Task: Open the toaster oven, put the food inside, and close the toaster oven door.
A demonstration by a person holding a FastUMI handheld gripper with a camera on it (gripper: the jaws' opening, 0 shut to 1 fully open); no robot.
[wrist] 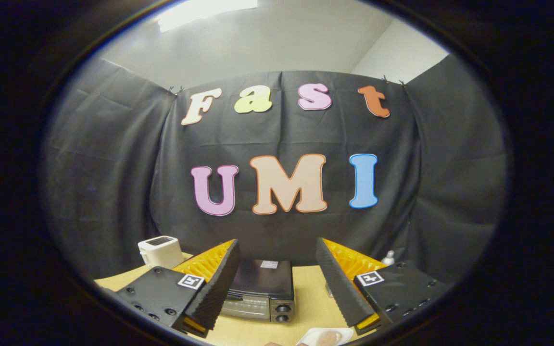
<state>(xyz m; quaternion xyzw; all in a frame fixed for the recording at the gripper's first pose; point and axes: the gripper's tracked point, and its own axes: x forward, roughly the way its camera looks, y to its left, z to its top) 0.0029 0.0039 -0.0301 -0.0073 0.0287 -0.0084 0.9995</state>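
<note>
The toaster oven [261,292], dark on top with a silver front and two knobs at its right side, sits on the wooden table [310,288] with its door shut. It lies below and between my fingers, partly behind the left one. My gripper [278,283] is open and held high above the table, with nothing between its fingers. Near the table's front edge a white plate [316,337] holds a pale piece of food [329,338]; both are cut off, so I cannot tell what the food is.
A white two-slot toaster [160,251] stands at the back left of the table. Behind the right finger, a small white bottle [389,258] stands against the black cloth wall that encloses the table on three sides.
</note>
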